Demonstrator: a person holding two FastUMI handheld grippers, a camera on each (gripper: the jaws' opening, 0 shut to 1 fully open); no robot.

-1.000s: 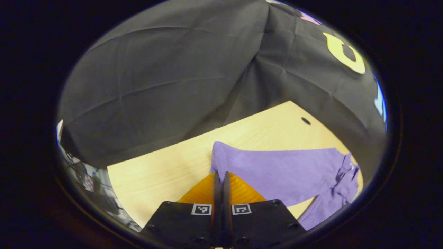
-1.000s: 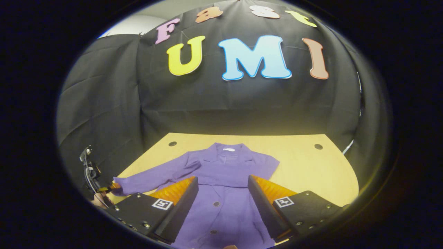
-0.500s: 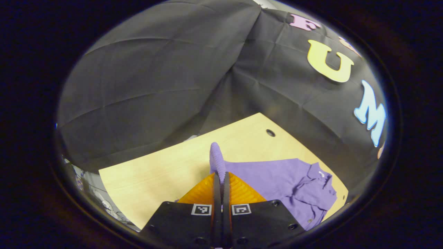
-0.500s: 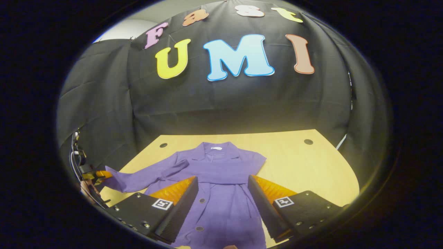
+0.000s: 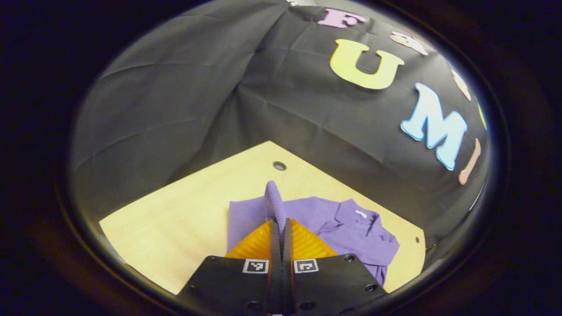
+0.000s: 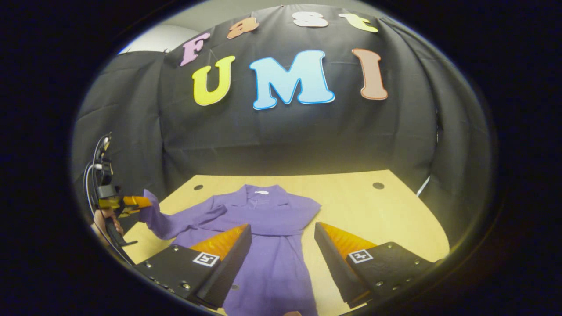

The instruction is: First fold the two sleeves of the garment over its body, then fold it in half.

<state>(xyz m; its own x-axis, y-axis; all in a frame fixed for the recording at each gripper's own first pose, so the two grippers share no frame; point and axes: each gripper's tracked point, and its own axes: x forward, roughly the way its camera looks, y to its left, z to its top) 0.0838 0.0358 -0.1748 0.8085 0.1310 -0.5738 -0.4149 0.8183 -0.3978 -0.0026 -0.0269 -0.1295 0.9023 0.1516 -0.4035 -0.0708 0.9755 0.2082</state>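
left gripper [image 5: 280, 221] raised, its fingers pressed together on the sleeve cuff [image 5: 274, 202], right gripper [image 6: 282, 239] spread wide, holding nothing

Matt cloth garment [image 6: 276, 219] on smooth (pale) wood table [image 6: 386, 215].

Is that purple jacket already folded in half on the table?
No, the purple jacket lies at full length on the table, and the left gripper holds one sleeve lifted.

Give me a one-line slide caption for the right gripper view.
Open right gripper hovers over the purple shirt while the left gripper lifts one sleeve.
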